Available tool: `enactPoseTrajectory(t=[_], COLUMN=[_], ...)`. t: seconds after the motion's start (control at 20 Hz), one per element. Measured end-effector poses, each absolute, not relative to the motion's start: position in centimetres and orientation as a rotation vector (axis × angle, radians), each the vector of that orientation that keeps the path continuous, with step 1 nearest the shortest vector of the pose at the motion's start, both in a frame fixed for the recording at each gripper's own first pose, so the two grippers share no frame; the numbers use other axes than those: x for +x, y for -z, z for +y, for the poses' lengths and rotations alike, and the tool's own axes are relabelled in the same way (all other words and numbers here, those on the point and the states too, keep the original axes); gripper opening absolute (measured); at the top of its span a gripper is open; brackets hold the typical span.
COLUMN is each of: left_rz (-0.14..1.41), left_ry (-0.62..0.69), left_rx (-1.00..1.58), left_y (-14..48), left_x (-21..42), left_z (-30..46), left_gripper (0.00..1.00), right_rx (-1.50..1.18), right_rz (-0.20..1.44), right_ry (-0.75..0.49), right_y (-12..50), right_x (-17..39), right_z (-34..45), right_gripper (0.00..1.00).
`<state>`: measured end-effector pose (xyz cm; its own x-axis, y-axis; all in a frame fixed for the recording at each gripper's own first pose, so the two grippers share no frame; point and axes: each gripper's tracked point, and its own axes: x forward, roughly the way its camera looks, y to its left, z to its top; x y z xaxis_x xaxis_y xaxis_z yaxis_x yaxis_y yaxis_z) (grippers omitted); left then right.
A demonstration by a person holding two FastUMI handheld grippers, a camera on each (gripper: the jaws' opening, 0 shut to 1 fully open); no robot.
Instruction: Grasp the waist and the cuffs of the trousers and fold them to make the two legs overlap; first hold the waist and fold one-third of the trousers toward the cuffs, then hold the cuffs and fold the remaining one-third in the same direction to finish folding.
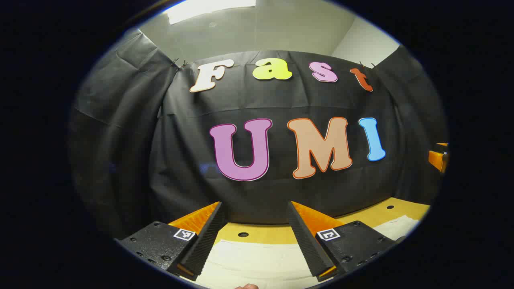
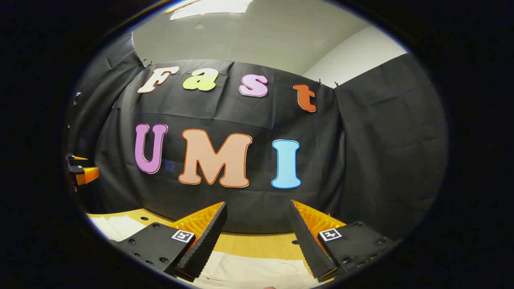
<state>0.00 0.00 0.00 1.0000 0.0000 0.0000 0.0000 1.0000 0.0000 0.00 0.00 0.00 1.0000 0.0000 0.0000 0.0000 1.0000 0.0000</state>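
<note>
Left gripper (image 1: 255, 237) open, nothing between its fingers, held above the bench (image 1: 273, 234). Right gripper (image 2: 257, 237) also open and empty. One pair of pale trousers (image 1: 257, 263) lies flat on the bench beneath both grippers, showing below each gripper's fingers.

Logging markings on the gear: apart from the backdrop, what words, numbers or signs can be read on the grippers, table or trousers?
On the left gripper: two square black-and-white markers, a pattern, no readable text.
On the right gripper: two such markers, no readable text.
On the trousers and the table: no writing visible.
</note>
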Motion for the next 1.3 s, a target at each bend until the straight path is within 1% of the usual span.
enactPoseTrajectory(t=[0.9,1.0,1.15,1.2,1.3], left_rz=[-0.002,0.003,0.016,0.019,0.026], left_ry=[-0.007,-0.020,-0.012,-0.004,0.008], left_rx=[0.008,0.028,0.080,0.103,0.155], left_y=[0.3,0.7,1.6,1.8,2.3], left_x=[-1.1,-1.1,-1.3,-1.4,-1.5], left_z=[0.6,1.0,1.6,1.8,2.6], left_gripper=[0.93,0.92,0.96,0.96,0.96], right_rx=[-0.010,-0.012,-0.022,-0.019,-0.015], right_rz=[-0.031,-0.029,-0.025,-0.022,-0.018], right_ry=[-0.001,-0.004,-0.012,-0.016,-0.023], right_y=[-1.4,-1.2,-0.9,-0.8,-0.7], right_x=[-0.8,-0.8,-0.8,-0.7,-0.7], right_z=[0.3,0.5,1.1,1.3,1.7], right_gripper=[0.97,0.97,0.97,0.98,0.97])
